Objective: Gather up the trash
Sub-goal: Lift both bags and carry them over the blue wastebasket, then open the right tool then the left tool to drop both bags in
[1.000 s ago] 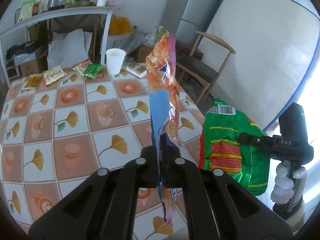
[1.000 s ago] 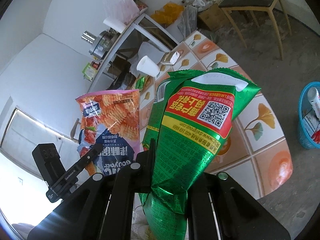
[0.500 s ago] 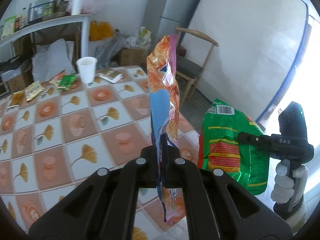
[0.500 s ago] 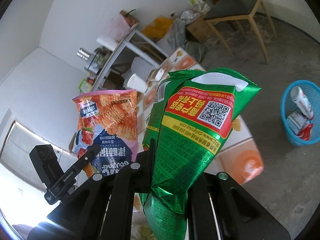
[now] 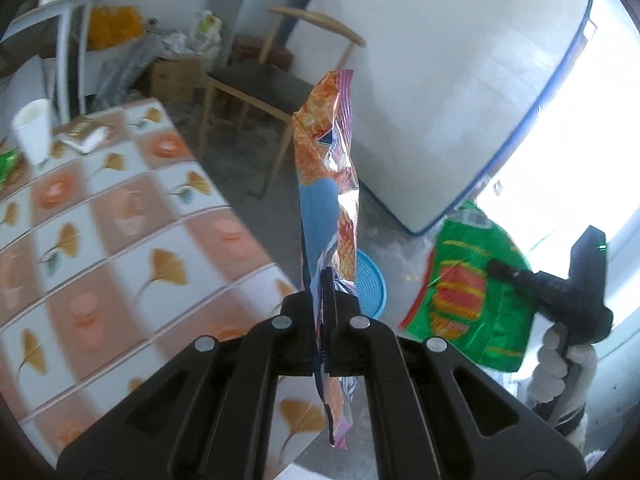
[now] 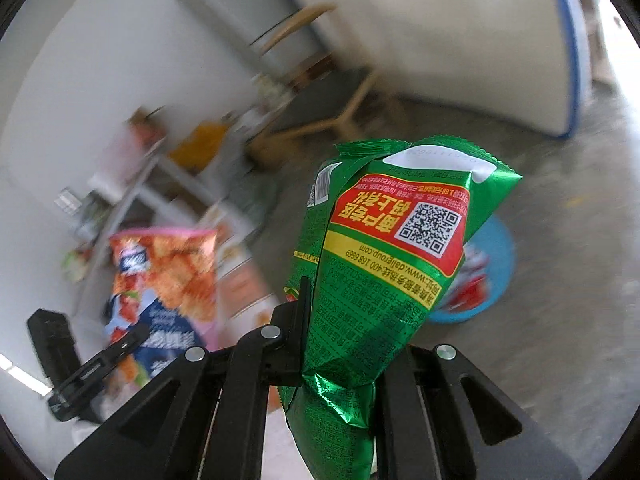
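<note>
My left gripper [image 5: 325, 312] is shut on an orange and blue snack bag [image 5: 328, 184], held upright and edge-on past the table's edge. My right gripper [image 6: 340, 344] is shut on a green foil snack bag [image 6: 384, 264] with a QR code. Each bag also shows in the other view: the green bag [image 5: 472, 292] at the right, the orange bag [image 6: 168, 276] at the left. A blue trash basket [image 5: 370, 284] stands on the floor behind the orange bag, and it shows behind the green bag [image 6: 492, 276] with red and white trash inside.
The tiled table [image 5: 120, 232] lies to the left, with a white paper cup [image 5: 34, 132], a flat packet [image 5: 84, 138] and a green wrapper [image 5: 6, 162] at its far end. A wooden chair [image 5: 272, 80], a white mattress [image 5: 440, 88] and shelving [image 6: 132, 184] stand on the concrete floor.
Both grippers have swung right, away from the table and toward the floor, still holding their bags. The blue basket has come into the left view and sits closer in the right view.
</note>
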Available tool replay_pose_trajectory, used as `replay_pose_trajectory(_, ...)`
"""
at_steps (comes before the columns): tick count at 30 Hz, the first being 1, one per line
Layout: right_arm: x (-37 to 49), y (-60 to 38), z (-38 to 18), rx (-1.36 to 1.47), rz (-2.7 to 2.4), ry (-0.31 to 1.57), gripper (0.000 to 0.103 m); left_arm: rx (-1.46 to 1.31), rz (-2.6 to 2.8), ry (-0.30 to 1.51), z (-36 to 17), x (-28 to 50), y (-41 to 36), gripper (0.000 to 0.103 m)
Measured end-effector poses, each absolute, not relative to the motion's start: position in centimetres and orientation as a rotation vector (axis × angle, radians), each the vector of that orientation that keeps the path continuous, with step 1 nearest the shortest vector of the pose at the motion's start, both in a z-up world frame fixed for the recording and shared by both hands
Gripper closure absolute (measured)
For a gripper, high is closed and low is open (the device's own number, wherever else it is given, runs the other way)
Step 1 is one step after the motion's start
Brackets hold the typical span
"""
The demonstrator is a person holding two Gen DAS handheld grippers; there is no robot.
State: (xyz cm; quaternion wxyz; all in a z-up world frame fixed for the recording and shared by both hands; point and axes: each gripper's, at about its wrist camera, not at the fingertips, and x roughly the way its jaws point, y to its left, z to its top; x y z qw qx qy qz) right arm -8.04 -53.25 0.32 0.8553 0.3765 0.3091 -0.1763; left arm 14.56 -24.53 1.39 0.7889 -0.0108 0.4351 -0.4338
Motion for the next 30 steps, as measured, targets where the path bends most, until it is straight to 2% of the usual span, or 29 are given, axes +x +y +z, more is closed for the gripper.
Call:
replay_pose_trajectory(9,-10.8,-58.5,-2.9,0.769,-0.614,0.666,0.094,0.151,-0.968,1.033,-3.3,15.2,-35.3,0.103)
replay_pose_trajectory(20,-2.6,-64.0,-16.3,1.035,-0.471,0.773,0.092,0.179,-0.957,1.103,-6.7,16.3,-38.5,0.103)
replay_pose_trajectory(22,-0.5,-65.7,-19.7,1.093,-0.45,0.779,0.086,0.178,-0.95,1.107,-6.9,16.5,-38.4,0.103)
replay_pose_trajectory(23,0.8,-66.7,-22.0,1.118,-0.46,0.801,0.071,0.179,-0.947,1.108,-6.9,16.4,-38.5,0.103)
replay_pose_trajectory(25,2.6,-67.7,-25.7,1.134,-0.514,0.854,0.051,0.181,-0.943,1.114,-7.0,16.6,-38.6,0.103)
replay_pose_trajectory(28,3.2,-69.2,-32.5,1.225,-0.602,0.971,0.05,0.179,-0.938,1.128,-7.3,16.8,-38.8,0.103)
replay_pose_trajectory(30,2.4,-69.6,-34.4,1.258,-0.649,0.978,0.05,0.181,-0.94,1.139,-7.5,17.0,-39.1,0.103)
